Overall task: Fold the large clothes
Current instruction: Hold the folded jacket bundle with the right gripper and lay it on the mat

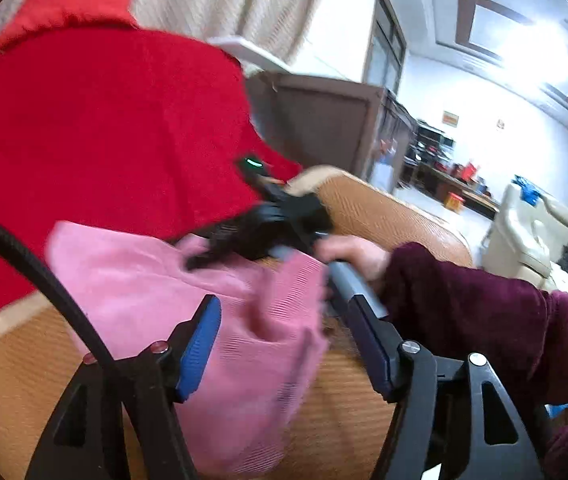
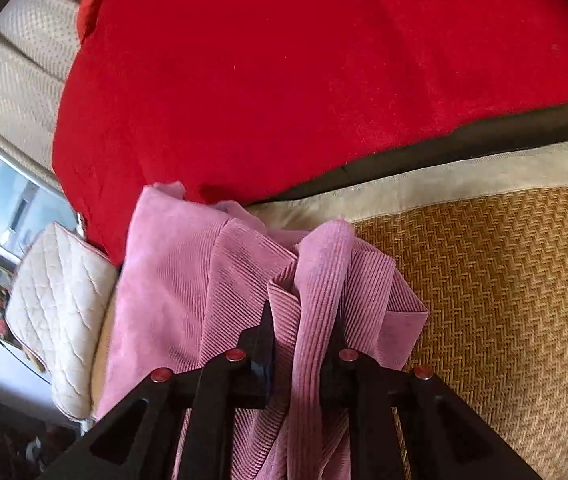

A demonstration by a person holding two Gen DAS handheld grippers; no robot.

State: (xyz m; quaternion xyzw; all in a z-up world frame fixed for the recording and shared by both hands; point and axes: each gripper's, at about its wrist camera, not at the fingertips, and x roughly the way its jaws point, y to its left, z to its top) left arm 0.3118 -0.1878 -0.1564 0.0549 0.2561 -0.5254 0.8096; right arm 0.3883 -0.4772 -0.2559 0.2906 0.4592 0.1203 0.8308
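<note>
A pink corduroy garment (image 2: 212, 280) lies bunched on a woven tan seat cushion (image 2: 495, 280), its far edge against a large red blanket (image 2: 284, 80) draped over the back of the seat. In the right wrist view the right gripper (image 2: 303, 320) has its jaws drawn close together on a raised fold of the corduroy; a ribbed strip of the cloth runs up between the two black fingers and is pinched there. A quilted cream cushion (image 2: 60, 312) sits to the left of the garment in that view. In the left wrist view the left gripper (image 1: 284, 344) stands with its jaws well apart, the blue-padded fingers (image 1: 198, 348) on either side of the pink cloth (image 1: 204, 304) without pressing on it, so it holds nothing. Beyond them, blurred, the right gripper (image 1: 244, 236) appears as a dark shape at the far edge of the garment, carried by a hand (image 1: 353, 256) in a maroon sleeve (image 1: 483, 320). A black cable (image 1: 24, 256) curves across the left of that view, over the tan cushion (image 1: 383, 216) and red blanket (image 1: 104, 128).
</note>
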